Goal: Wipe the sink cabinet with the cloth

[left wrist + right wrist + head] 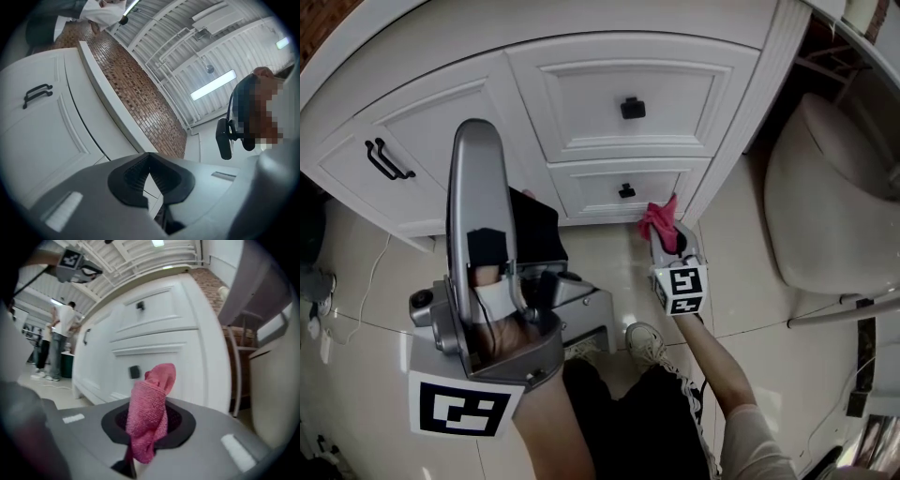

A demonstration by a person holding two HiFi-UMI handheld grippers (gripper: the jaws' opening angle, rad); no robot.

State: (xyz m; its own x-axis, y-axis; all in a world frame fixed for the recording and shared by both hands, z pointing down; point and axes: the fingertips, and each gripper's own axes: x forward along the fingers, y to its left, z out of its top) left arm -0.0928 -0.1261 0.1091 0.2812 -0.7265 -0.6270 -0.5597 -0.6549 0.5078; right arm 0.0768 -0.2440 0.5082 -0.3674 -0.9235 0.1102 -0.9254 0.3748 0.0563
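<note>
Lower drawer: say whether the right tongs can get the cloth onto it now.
Probably yes: the right tongs hold the cloth close in front of the lower drawer, and nothing stands between them.

Bright, even light comes from ceiling strip lamps, which glare white in the left gripper view. The white cabinet shows only soft shadows. Fisheye bending curves straight edges, and the corners fall to black. The close cloth looks slightly blurred.
</note>
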